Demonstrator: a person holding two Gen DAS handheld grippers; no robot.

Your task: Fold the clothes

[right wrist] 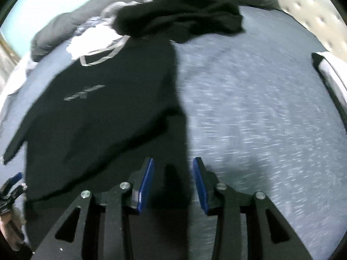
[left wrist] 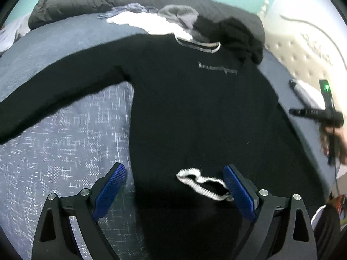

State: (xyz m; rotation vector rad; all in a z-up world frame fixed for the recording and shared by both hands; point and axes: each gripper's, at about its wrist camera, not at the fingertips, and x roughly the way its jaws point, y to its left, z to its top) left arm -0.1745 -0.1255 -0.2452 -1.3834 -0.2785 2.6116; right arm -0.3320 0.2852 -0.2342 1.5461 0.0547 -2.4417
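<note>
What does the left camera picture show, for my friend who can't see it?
A black sweater lies flat on a blue bed, one sleeve stretched out. The left gripper hovers open over its hem, with a white cuff between the fingers.

A black long-sleeved sweater [left wrist: 195, 112] lies flat, front up, on the grey-blue bed [left wrist: 65, 143], filling the frame's centre. Its grey-trimmed collar points to the top, one sleeve stretches left, and a white ribbed cuff [left wrist: 201, 182] rests on its lower body.
</note>
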